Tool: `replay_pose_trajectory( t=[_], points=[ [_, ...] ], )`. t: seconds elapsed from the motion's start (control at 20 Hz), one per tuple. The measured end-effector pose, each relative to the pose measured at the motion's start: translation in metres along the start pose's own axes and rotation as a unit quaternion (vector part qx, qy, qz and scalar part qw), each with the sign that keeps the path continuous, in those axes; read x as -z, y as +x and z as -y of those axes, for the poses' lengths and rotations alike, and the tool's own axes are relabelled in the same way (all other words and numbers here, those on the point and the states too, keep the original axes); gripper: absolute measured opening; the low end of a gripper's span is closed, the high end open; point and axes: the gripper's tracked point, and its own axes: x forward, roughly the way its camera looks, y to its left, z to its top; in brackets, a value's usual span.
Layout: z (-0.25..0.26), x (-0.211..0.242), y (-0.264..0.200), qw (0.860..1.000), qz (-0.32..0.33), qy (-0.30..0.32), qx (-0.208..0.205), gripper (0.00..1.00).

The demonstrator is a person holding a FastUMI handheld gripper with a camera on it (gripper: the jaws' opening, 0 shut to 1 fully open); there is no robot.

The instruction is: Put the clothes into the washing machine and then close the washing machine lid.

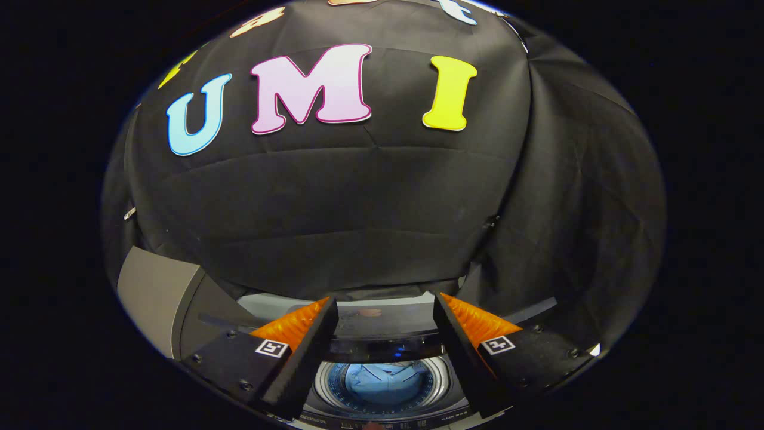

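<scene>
wall: black cloth, creased | grey panel lower left | light: dim

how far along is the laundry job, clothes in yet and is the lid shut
Done: a blue garment lies inside the washing machine drum. In hand: nothing; the gripper is open and empty above the drum opening. Left: closing the lid, which appears raised behind the drum.

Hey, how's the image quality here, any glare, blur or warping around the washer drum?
In the gripper view, fisheye warping bows the black cloth wall into a dome; focus looks sharp on the open tongs; the washing machine drum between them is brightly lit, its steel rim reflecting light, with blue clothes inside clearly visible; a small blue glow shows on the dark panel just beyond the drum.
</scene>
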Motion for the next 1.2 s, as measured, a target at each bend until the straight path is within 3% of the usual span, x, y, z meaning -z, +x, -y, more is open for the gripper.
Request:
replay_pose_trajectory(
  t=[0.5, 0.95, 1.2],
  points=[
    [-0.002, 0.045, -0.013, 1.0, -0.01, 0.001, -0.008, 1.0],
    [0.001, 0.155, -0.007, 0.994, -0.114, 0.003, -0.006, 1.0],
    [-0.001, 0.159, -0.011, 0.993, -0.115, -0.001, -0.007, 1.0]
  ],
)
